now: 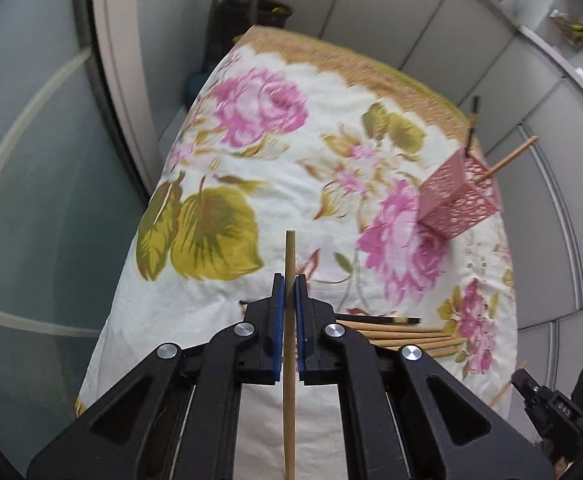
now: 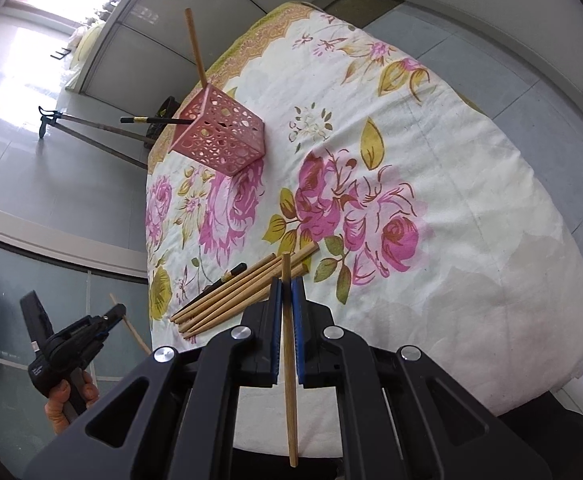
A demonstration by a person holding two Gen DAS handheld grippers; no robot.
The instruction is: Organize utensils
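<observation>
Transfer step: one chopstick (image 1: 290, 320) is clamped in left gripper (image 1: 290, 294), another (image 2: 289, 344) in right gripper (image 2: 287, 296). Next, both are to be dropped upright into basket (image 2: 221, 140); pile (image 2: 235, 296) remains.

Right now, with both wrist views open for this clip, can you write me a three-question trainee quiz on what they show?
1. True or false: each gripper, left gripper and right gripper, is shut on its own wooden chopstick.
2. How many chopsticks stand in the pink holder? A) none B) two C) five
3. Fill in: the loose pile of chopsticks lies on the ______ tablecloth.

Key: 1. True; the right one grips another chopstick. 2. B: one wooden chopstick and one black chopstick. 3. Floral.
</observation>
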